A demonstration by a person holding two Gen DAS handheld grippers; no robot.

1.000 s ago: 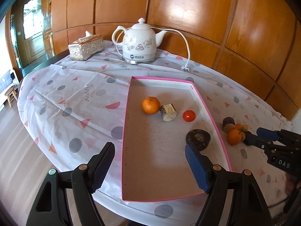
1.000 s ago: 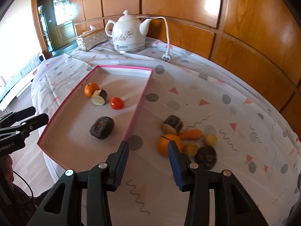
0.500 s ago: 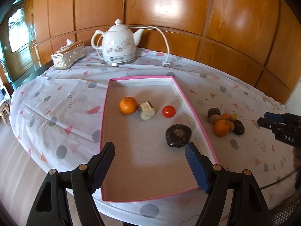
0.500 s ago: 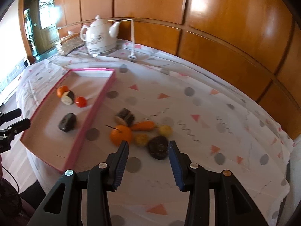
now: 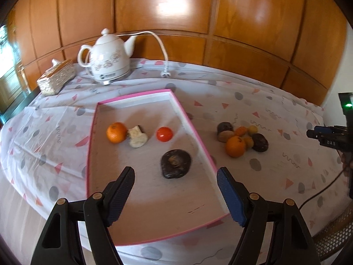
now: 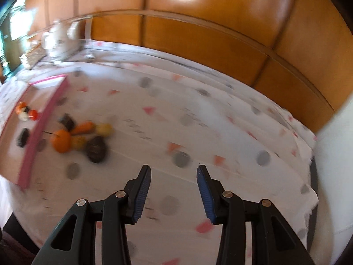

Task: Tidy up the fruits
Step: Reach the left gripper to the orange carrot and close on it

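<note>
A pink-rimmed tray (image 5: 194,130) holds an orange (image 5: 116,132), a cut pale piece (image 5: 138,137), a red tomato (image 5: 164,134) and a dark fruit (image 5: 175,163). To its right on the cloth lies a cluster of fruits: an orange (image 5: 235,146), a dark fruit (image 5: 260,142) and several small ones. The cluster also shows blurred in the right wrist view (image 6: 62,141). My left gripper (image 5: 176,190) is open and empty over the tray's near end. My right gripper (image 6: 173,190) is open and empty, over bare cloth to the right of the cluster; it also shows in the left wrist view (image 5: 324,135).
A white teapot (image 5: 108,66) with its cord and plug (image 5: 165,74) stands at the back of the table. A tissue box (image 5: 55,79) sits at the back left. Wood panelling runs behind the table. The table's right edge (image 6: 313,176) is near my right gripper.
Both views have swung right. My right gripper has moved right, away from the fruit cluster, which has shifted to the left of its view. Both grippers stay open.
</note>
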